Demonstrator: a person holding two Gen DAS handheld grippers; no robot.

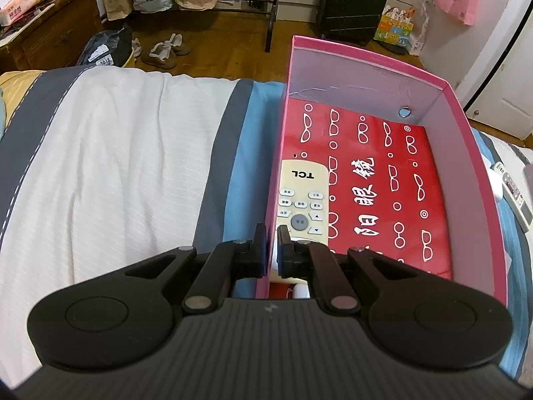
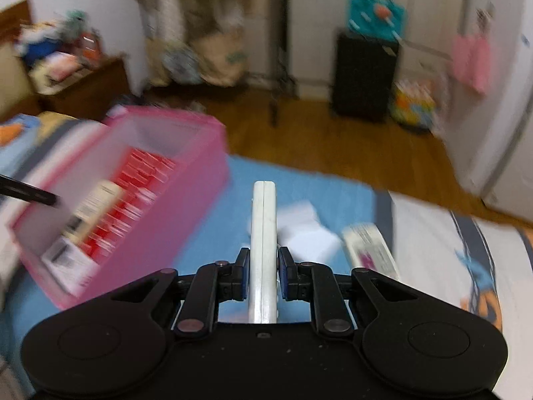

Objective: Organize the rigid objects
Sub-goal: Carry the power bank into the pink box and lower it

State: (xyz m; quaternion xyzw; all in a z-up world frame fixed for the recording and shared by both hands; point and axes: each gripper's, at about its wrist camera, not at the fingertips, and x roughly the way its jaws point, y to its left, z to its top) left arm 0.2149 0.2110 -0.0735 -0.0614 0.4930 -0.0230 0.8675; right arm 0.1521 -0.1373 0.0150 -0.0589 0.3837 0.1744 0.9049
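Left hand-held gripper [image 1: 272, 245] clamped on wall of pink box [image 1: 466, 153], steadying it on bed [image 1: 126, 153]; right hand-held gripper [image 2: 263, 275] grasping white remote [image 2: 264, 233] edge-on above blanket [image 2: 299, 186], for boxing beside TCL remote [image 1: 301, 200].

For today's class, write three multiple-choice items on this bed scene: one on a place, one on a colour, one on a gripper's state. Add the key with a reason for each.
1. Where does the TCL remote lie?
A. inside the pink box
B. on the wooden floor
C. on the white quilt

2. What colour is the sheet with the glasses pattern on the box's bottom?
A. green
B. red
C. black

3. What does the right gripper hold?
A. nothing
B. a shoe
C. a white remote, edge up

Key: 1 A, it rests on the patterned sheet between the box's walls. 2 B, red with white outlines. 3 C, both pads press on its sides.
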